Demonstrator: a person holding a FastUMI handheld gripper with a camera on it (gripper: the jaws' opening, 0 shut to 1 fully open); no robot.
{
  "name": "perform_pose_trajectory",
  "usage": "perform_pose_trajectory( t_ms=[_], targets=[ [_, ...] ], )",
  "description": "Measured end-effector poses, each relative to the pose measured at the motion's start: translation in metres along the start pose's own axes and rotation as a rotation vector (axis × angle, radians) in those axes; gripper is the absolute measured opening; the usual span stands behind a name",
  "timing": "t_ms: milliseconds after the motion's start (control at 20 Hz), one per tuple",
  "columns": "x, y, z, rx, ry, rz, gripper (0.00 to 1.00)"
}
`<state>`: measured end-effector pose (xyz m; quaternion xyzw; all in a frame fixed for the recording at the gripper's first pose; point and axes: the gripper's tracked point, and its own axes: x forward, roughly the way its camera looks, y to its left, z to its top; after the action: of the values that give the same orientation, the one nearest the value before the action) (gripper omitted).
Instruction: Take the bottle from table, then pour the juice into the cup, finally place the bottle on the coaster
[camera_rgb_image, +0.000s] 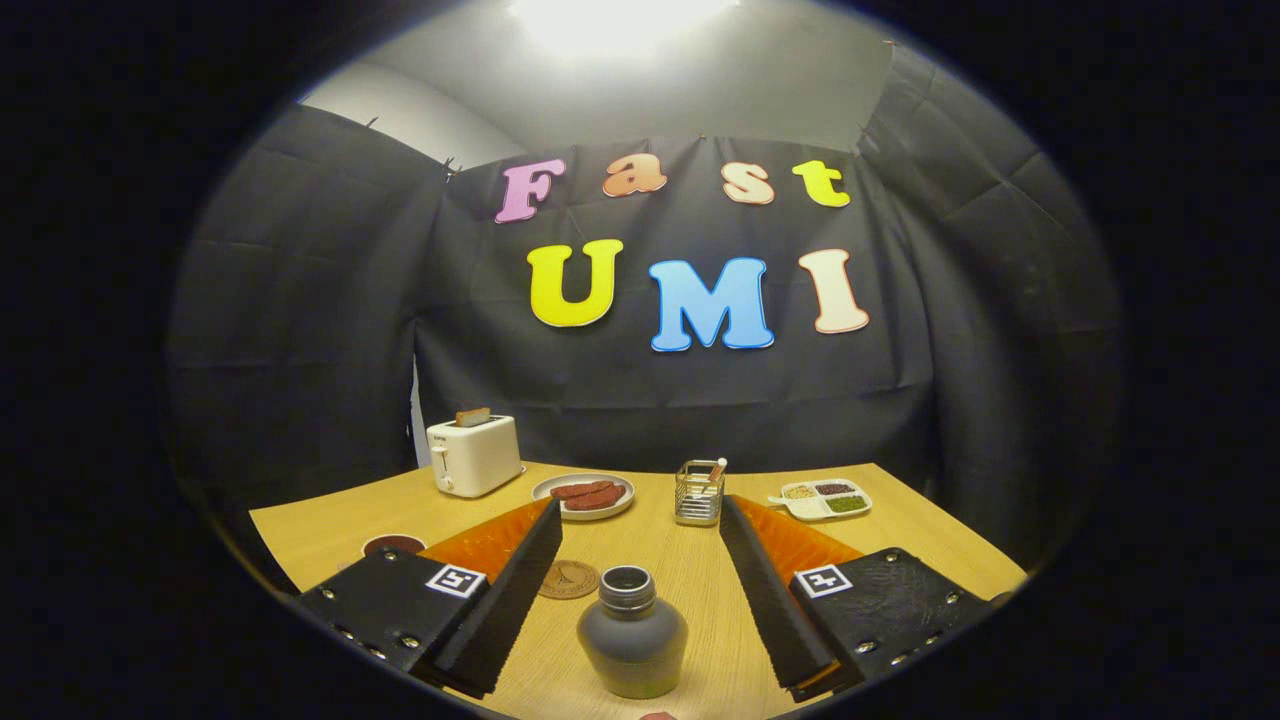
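A grey, round-bodied bottle (631, 635) with an open metal neck stands upright on the wooden table (900, 520), between my two fingers and touching neither. My gripper (640, 520) is open, its black-padded fingers (515, 590) spread wide on either side of the bottle. A round brown coaster (568, 579) lies flat just beyond the bottle, close to the left finger. A dark cup (394, 545) sits farther left, partly hidden behind the left finger's housing.
At the back of the table stand a white toaster (473, 455), a plate of sausages (583, 495), a wire holder (699, 492) and a divided dish of food (822, 499). Black cloth walls close in behind the table.
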<state>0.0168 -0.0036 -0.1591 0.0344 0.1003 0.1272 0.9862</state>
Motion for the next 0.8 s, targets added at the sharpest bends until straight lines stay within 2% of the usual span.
perform_pose_trajectory(
  t_ms=[800],
  targets=[
    [-0.001,-0.002,-0.096,0.024,0.214,0.014,0.97]
  ],
)
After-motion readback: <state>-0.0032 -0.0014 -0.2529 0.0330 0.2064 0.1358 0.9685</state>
